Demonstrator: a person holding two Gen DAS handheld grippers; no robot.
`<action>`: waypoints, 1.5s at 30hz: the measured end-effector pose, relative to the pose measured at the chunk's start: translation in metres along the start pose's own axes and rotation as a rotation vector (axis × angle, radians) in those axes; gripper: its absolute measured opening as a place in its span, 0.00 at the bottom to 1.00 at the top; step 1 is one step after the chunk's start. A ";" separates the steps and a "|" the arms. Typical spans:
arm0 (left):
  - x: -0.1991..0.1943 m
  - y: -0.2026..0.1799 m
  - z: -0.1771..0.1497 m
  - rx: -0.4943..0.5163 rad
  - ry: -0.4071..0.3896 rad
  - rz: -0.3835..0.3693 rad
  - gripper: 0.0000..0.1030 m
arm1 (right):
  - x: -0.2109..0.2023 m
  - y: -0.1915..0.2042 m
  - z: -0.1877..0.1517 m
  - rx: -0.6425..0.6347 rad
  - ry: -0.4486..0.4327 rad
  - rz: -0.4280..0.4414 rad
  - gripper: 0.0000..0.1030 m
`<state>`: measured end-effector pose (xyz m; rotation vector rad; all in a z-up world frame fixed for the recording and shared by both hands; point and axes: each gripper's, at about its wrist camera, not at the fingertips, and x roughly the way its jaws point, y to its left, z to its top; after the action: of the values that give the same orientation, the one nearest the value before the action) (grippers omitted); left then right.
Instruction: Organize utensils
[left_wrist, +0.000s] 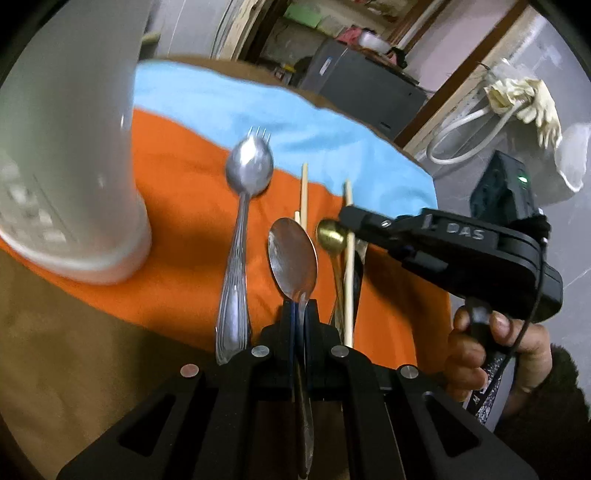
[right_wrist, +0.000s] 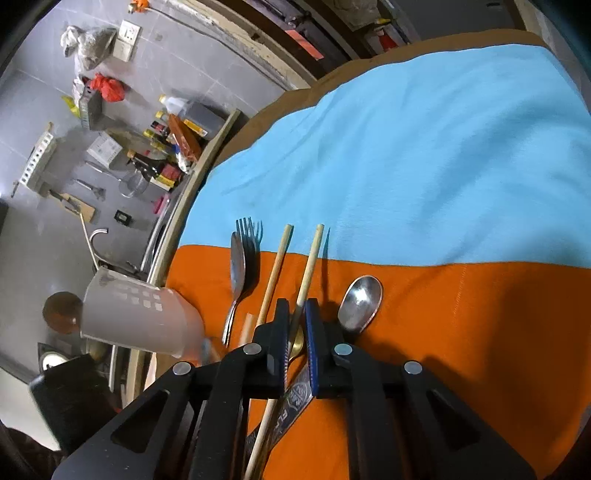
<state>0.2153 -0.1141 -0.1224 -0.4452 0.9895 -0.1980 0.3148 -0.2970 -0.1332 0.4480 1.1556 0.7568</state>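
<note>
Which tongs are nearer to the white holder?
Left. The left tongs, shut on a spoon, sit just beside the white holder. The right tongs, shut on a chopstick, are farther away, beyond the spoon.

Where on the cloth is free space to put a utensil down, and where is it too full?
The light blue cloth half beyond the wooden chopsticks' tips lies bare. So does the orange cloth strip to the right of the steel spoon. It is crowded between the white perforated holder and that spoon.
</note>
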 end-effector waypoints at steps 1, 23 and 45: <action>-0.001 0.002 0.000 -0.013 0.000 -0.010 0.02 | -0.001 0.000 -0.001 -0.002 0.000 0.000 0.07; -0.020 0.001 -0.004 -0.015 0.002 -0.032 0.02 | -0.033 0.014 -0.027 -0.035 -0.071 -0.007 0.06; -0.022 0.019 0.002 -0.126 0.069 -0.071 0.04 | -0.033 0.013 -0.045 -0.014 -0.054 -0.034 0.06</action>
<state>0.2045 -0.0890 -0.1135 -0.5921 1.0588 -0.2170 0.2625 -0.3150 -0.1193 0.4335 1.1040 0.7184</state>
